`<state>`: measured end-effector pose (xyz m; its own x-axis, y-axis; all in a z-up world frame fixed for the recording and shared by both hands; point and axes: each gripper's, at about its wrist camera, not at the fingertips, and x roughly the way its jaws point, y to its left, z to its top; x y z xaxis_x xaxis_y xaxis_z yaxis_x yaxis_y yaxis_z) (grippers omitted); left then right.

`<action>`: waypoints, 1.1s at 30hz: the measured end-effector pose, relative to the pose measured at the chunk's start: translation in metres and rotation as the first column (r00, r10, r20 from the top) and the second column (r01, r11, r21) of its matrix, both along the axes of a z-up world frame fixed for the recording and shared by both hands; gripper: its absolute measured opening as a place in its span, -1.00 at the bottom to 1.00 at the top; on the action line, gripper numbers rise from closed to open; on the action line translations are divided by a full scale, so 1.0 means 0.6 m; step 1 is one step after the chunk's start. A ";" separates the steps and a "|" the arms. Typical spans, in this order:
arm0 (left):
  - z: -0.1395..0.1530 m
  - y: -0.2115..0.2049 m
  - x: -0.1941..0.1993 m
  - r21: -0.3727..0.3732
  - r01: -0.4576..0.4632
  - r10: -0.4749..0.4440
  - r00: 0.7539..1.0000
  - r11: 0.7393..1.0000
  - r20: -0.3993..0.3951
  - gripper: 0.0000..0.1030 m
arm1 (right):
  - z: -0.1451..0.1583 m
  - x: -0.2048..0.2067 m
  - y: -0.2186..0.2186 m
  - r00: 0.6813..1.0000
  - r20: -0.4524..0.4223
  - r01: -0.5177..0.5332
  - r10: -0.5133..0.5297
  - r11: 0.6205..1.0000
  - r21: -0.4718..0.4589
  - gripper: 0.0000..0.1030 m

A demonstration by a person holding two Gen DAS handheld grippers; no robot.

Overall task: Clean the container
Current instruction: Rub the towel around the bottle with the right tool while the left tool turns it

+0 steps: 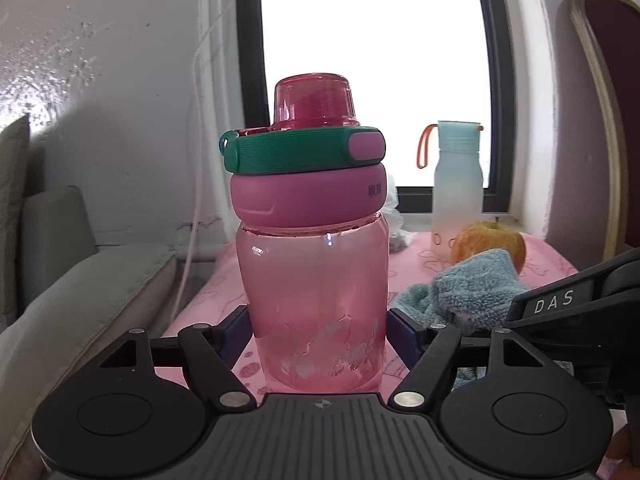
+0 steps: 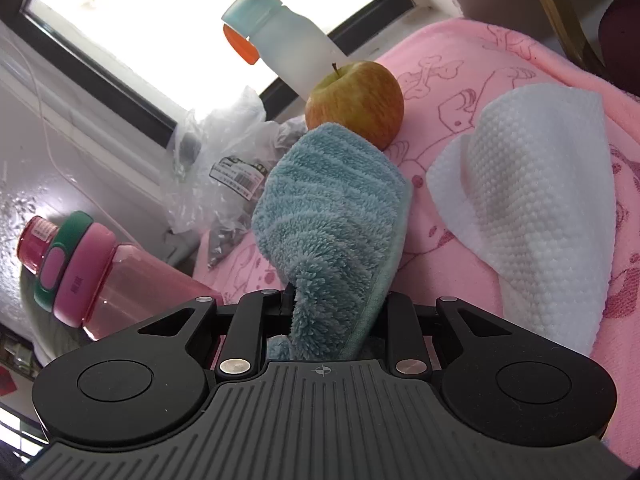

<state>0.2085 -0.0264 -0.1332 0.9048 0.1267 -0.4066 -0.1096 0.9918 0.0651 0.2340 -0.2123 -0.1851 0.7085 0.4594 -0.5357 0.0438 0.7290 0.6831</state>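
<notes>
Your left gripper (image 1: 318,332) is clamping the translucent pink plastic bottle (image 1: 316,280) upright between its fingers; your right gripper (image 2: 332,312) is pinching the fluffy teal microfibre cloth (image 2: 332,216), draping beyond its fingertips.

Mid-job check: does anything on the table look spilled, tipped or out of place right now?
Nothing spilled or tipped. The pink bottle stands upright in the left gripper, lid on; the right gripper holds the blue cloth. Only clutter: a crumpled plastic bag by the window.
</notes>
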 end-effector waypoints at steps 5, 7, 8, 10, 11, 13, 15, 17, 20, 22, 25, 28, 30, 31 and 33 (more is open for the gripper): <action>0.004 0.064 -0.003 -0.057 0.235 -0.236 0.972 0.970 -0.012 0.36 | 0.002 0.001 0.005 1.000 0.005 -0.009 0.009 1.000 -0.020 -0.49; 0.002 0.086 -0.008 -0.065 0.305 -0.306 0.952 0.950 -0.001 0.37 | 0.003 0.001 0.009 1.000 0.010 -0.013 0.013 0.999 -0.035 -0.49; -0.002 0.095 -0.013 -0.068 0.335 -0.335 0.942 0.940 0.014 0.36 | 0.004 0.001 0.011 1.000 0.012 -0.014 0.014 0.999 -0.044 -0.49; -0.011 0.111 -0.023 -0.078 0.381 -0.378 0.924 0.921 0.051 0.36 | 0.006 0.000 0.014 1.000 0.016 -0.017 0.018 0.998 -0.060 -0.49; -0.014 0.119 -0.027 -0.096 0.387 -0.381 0.922 0.917 0.067 0.36 | 0.007 -0.001 0.015 1.000 0.018 -0.020 0.021 0.998 -0.067 -0.50; -0.019 0.132 -0.033 -0.137 0.389 -0.379 0.920 0.911 0.095 0.36 | 0.010 -0.003 0.016 0.999 0.033 -0.029 0.032 0.997 -0.071 -0.50; -0.021 0.143 -0.033 -0.176 0.385 -0.371 0.923 0.906 0.106 0.36 | 0.018 -0.009 0.014 0.995 0.082 -0.048 0.052 0.998 -0.038 -0.50; -0.020 0.150 -0.032 -0.202 0.385 -0.369 0.923 0.901 0.111 0.36 | 0.028 -0.016 0.010 0.983 0.166 -0.095 0.085 0.994 0.055 -0.51; -0.020 0.153 -0.038 -0.209 0.387 -0.370 0.922 0.898 0.116 0.36 | 0.037 -0.022 0.003 0.945 0.301 -0.205 0.125 0.947 0.249 -0.52; -0.020 0.148 -0.040 -0.195 0.394 -0.378 0.919 0.898 0.116 0.36 | 0.034 -0.019 0.002 0.913 0.383 -0.302 0.142 0.865 0.400 -0.52; -0.017 0.139 -0.045 -0.167 0.406 -0.392 0.913 0.898 0.113 0.36 | 0.025 -0.005 0.018 0.889 0.430 -0.387 0.156 0.758 0.526 -0.57; -0.019 0.142 -0.045 -0.163 0.404 -0.389 0.914 0.900 0.114 0.36 | 0.009 0.016 0.038 0.933 0.319 -0.314 0.166 0.808 0.498 -0.57; -0.020 0.146 -0.046 -0.178 0.402 -0.387 0.915 0.898 0.116 0.36 | -0.004 0.030 0.047 0.965 0.204 -0.236 0.164 0.881 0.409 -0.58; -0.020 0.148 -0.047 -0.185 0.401 -0.386 0.915 0.897 0.116 0.36 | -0.008 0.034 0.051 0.978 0.139 -0.195 0.157 0.923 0.332 -0.58; -0.020 0.147 -0.047 -0.186 0.403 -0.387 0.915 0.896 0.116 0.36 | -0.019 0.042 0.060 0.991 0.015 -0.136 0.135 0.979 0.154 -0.58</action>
